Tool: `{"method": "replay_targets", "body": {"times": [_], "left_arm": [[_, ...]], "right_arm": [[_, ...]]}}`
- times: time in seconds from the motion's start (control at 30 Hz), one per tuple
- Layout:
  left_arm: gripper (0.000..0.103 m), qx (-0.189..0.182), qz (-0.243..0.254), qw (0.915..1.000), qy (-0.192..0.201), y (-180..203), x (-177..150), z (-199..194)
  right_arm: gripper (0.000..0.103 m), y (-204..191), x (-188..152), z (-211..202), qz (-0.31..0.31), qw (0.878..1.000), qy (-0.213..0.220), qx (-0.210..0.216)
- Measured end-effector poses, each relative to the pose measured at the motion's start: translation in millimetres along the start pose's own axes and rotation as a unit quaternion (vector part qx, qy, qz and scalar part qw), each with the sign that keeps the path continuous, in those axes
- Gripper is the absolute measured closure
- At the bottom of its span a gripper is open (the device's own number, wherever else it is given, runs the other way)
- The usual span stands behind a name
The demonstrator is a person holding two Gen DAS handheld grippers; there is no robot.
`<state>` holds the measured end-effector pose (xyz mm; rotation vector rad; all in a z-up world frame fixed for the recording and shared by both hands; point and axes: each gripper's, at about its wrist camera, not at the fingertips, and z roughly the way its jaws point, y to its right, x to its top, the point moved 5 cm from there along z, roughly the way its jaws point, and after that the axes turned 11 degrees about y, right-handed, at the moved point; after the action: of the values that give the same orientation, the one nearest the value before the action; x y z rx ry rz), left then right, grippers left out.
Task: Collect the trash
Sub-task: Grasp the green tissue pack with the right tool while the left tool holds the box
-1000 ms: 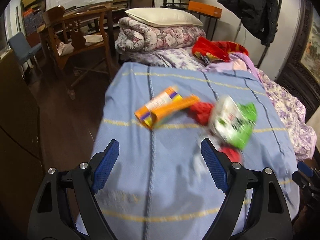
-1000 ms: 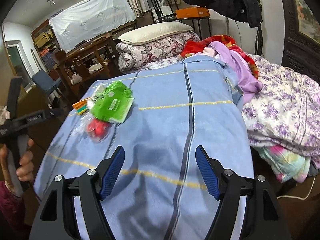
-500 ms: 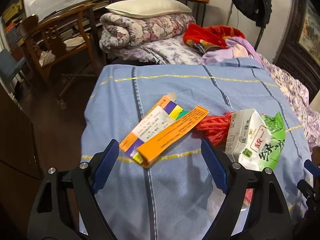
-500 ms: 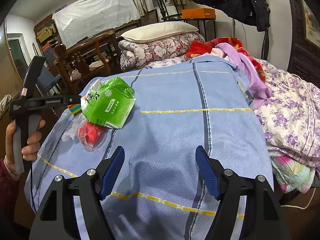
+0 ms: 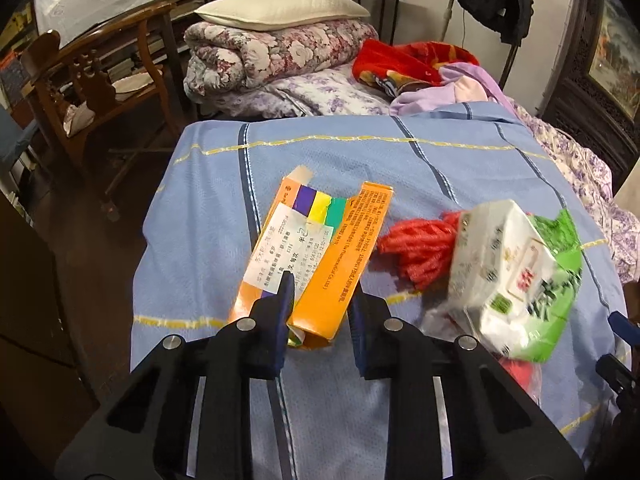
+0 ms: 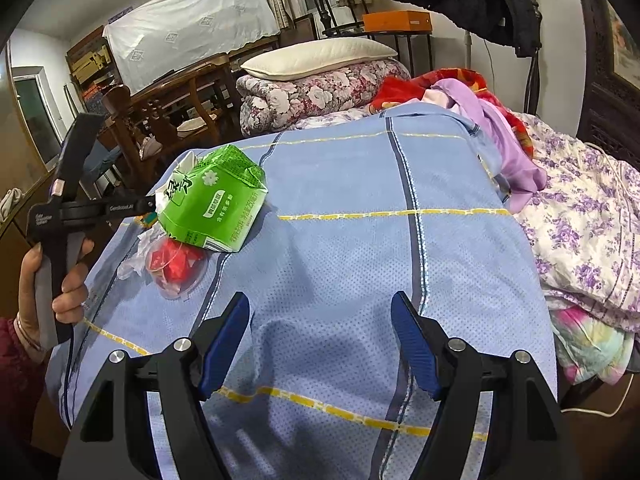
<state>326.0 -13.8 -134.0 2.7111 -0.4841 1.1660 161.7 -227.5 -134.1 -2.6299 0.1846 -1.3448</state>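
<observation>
Fingers of left gripper [image 5: 320, 292] just closed, pinching orange carton [image 5: 340, 264]; right gripper [image 6: 320, 336] spread, empty.

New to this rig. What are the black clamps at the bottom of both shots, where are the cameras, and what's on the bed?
No robot here: a person holds a hand-squeezed two-finger gripper in each hand, and a fisheye camera on each looks forward along its blue-padded fingers. One picture is from the left wrist, the other from the right.

The left gripper has just been closing and its pads now clamp the near end of an orange box. The right gripper is open over bare blue blanket, holding nothing. The right view also shows the person's left hand on the other tool.

The trash lies on the blanket: the orange box, a green and white packet, red netting and a clear cup with red wrappers.
</observation>
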Motion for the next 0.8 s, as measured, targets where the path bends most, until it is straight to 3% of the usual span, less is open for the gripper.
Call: {"method": "replay_targets", "body": {"times": [0.27, 0.63, 0.8], "left_arm": [[0.082, -0.013, -0.029, 0.9994, 0.013, 7.1, -19.1, -50.2], [0.082, 0.008, -0.048, 0.9976, 0.049, 31.2, -59.0, -133.5], [0.082, -0.002, -0.078, 0.9955, 0.055, 31.4, -71.3, -147.9]], "right_arm": [[0.031, 5.8, -1.5, 3.7, 0.017, 1.000, -0.008, 0.003], [0.031, -0.8, -0.6, 3.2, 0.001, 1.000, -0.011, 0.018], [0.017, -22.4, 16.2, -5.3, 0.010, 0.999, 0.004, 0.050]]}}
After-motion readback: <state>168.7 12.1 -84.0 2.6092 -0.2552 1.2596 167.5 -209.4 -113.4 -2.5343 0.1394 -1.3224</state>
